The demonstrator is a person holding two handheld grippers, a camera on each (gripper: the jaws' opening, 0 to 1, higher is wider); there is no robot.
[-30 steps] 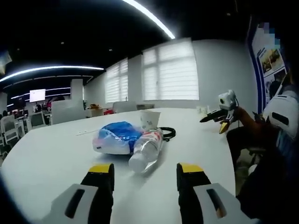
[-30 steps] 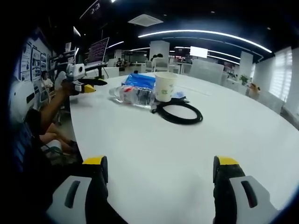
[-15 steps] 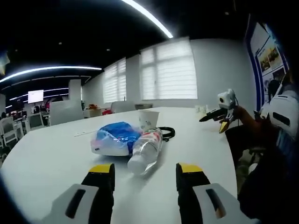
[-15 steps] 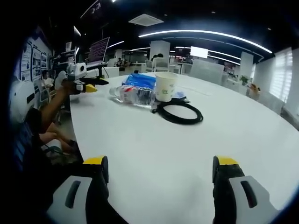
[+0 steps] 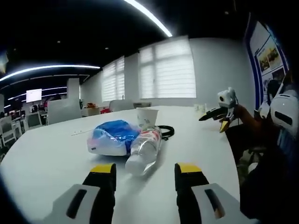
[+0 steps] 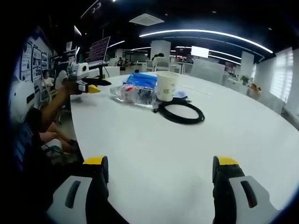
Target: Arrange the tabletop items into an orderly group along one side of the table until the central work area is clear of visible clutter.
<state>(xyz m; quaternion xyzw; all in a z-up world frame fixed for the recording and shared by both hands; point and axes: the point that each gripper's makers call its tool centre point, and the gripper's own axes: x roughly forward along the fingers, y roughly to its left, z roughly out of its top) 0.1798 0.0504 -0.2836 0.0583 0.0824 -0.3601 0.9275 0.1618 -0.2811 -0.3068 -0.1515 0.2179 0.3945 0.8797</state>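
On the white desk a plastic bottle lies beside a blue-and-white bag, with a paper cup and a black cable coil just behind. The left gripper hovers before the bottle with jaws apart and empty. The right gripper is wide open, holding nothing, well short of the cable.

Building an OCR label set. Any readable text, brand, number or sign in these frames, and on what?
None can be quoted.
Bottle label: red and white print, blurred.
Paper cup: small green mark, too small to read.
Blue and white bag: print blurred.
Wall posters: pictures and text, too small.
Monitor: lines of text, unreadable.
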